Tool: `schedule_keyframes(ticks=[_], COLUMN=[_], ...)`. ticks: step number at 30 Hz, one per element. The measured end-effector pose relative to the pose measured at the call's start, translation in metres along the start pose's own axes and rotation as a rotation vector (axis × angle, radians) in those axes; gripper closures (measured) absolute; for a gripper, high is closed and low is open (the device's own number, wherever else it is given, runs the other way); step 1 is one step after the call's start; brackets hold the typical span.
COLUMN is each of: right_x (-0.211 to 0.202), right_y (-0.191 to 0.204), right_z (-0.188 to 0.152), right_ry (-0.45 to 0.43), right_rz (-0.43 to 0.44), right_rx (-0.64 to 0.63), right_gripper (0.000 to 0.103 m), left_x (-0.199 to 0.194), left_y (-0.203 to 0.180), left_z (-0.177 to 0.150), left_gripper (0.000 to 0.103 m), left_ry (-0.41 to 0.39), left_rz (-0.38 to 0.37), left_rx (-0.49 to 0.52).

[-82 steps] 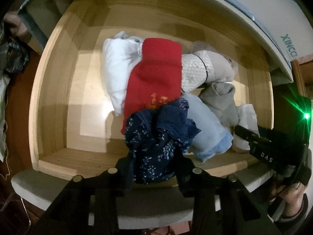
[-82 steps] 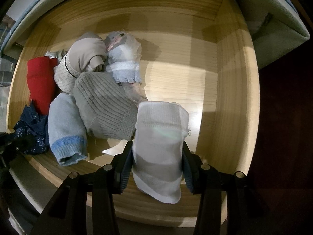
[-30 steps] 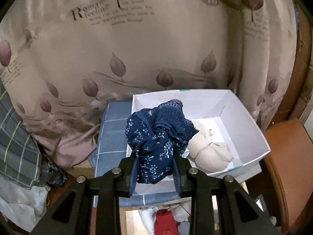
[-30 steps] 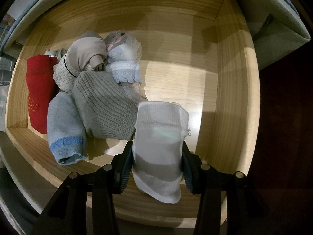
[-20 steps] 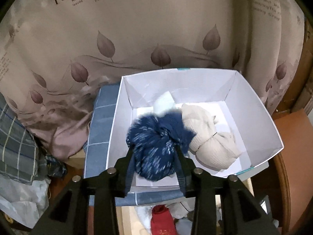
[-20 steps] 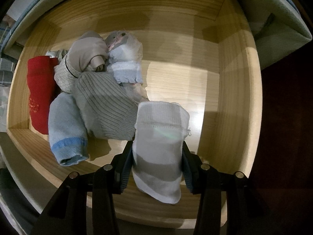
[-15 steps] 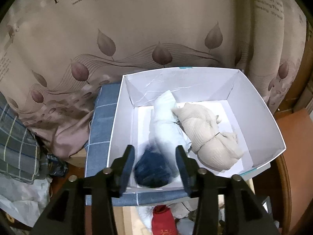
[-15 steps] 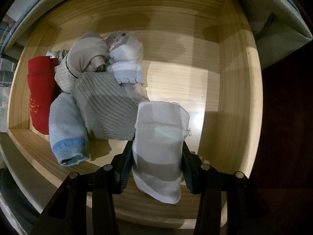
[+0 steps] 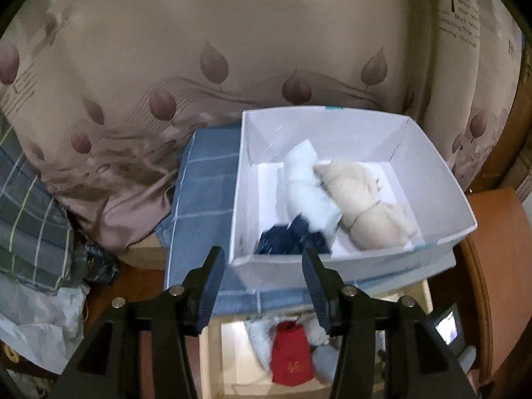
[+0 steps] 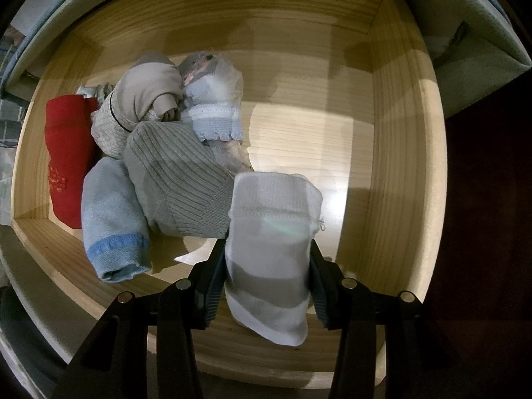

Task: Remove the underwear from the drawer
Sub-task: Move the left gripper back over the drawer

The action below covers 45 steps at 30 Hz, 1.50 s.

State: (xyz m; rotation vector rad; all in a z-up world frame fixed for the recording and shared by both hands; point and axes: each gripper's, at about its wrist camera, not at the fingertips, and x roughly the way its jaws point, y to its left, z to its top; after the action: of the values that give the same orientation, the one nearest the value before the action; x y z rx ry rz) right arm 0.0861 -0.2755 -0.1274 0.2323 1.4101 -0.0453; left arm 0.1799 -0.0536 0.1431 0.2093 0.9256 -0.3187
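In the left wrist view my left gripper (image 9: 262, 266) is open and empty just in front of a white cardboard box (image 9: 429, 166). The navy floral underwear (image 9: 289, 239) lies in the box's near left corner beside a white roll (image 9: 306, 186) and a beige roll (image 9: 365, 206). In the right wrist view my right gripper (image 10: 266, 266) is shut on a white rolled garment (image 10: 272, 239) above the front of the wooden drawer (image 10: 399, 153). Red (image 10: 66, 159), light blue (image 10: 109, 216) and grey ribbed (image 10: 179, 179) rolls lie in the drawer's left half.
The box rests on a blue checked cloth (image 9: 202, 199) against a leaf-print curtain (image 9: 232, 50). Plaid fabric (image 9: 30, 209) is piled at the left. The open drawer (image 9: 232, 359) shows below the box, with the red roll (image 9: 292, 355) inside. An orange-brown surface (image 9: 495, 232) is at the right.
My left gripper carried the navy underwear from the drawer up to the white box, opened and dropped it inside. The right gripper has stayed still, holding the white roll.
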Motion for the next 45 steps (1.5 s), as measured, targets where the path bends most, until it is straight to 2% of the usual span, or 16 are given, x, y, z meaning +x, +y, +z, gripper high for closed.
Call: schedule_keyframes(ticks=[5, 12, 21, 29, 38, 45], right_x=[-0.001, -0.001, -0.003, -0.007, -0.023, -0.048], right_y=[-0.001, 0.001, 0.005, 0.007, 0.009, 0.008], right_z=[0.000, -0.001, -0.001, -0.001, -0.004, -0.010], right_ry=[-0.002, -0.004, -0.004, -0.022, -0.083, -0.186], right_rz=[-0.001, -0.015, -0.024, -0.027, -0.042, -0.013], right_rx=[0.001, -0.002, -0.002, 0.001, 0.013, 0.018], right_gripper=[0.060, 0.060, 0.060, 0.060, 0.060, 0.060], left_x=[0.000, 0.026, 0.055, 0.070, 0.070, 0.071], left_y=[0.012, 0.014, 0.012, 0.001, -0.014, -0.004], left_z=[-0.038, -0.097, -0.148, -0.176, -0.190, -0.195], left_gripper=[0.054, 0.054, 0.054, 0.054, 0.054, 0.054], left_ry=[0.016, 0.066, 0.133, 0.180, 0.149, 0.150], left_rz=[0.026, 0.096, 0.058, 0.013, 0.044, 0.015], left_rx=[-0.011, -0.008, -0.084, -0.087, -0.011, -0.080])
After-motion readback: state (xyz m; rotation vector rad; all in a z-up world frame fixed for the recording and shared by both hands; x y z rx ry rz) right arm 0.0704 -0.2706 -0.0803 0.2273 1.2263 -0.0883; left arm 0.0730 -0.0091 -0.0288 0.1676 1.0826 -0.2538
